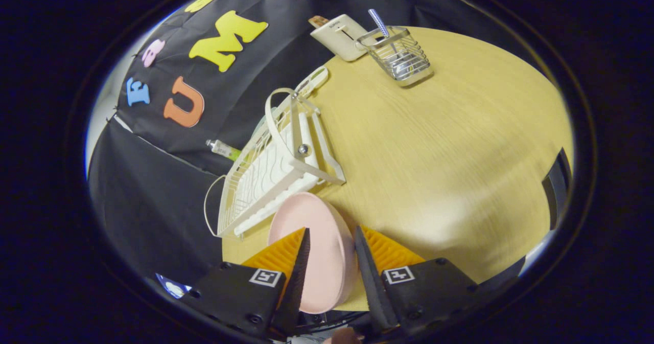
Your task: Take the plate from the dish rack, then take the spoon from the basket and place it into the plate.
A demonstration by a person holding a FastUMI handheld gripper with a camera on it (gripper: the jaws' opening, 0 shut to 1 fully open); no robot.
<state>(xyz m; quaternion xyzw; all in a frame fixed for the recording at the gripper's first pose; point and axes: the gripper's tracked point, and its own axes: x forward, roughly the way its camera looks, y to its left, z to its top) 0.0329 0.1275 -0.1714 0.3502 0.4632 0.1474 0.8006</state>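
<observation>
Gripper view: jaws clamp the pink plate [322, 247] edge-on, its lower rim hidden between them.
Basket [398, 55]: spoon [378, 23] bowl hidden, handle protruding.
Dish rack [276, 160]: tilted on surface [449, 144].

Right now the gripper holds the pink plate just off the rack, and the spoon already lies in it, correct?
No. In the gripper view the spoon stands in the basket across the table. The gripper does hold the pink plate, beside the rack.
</observation>
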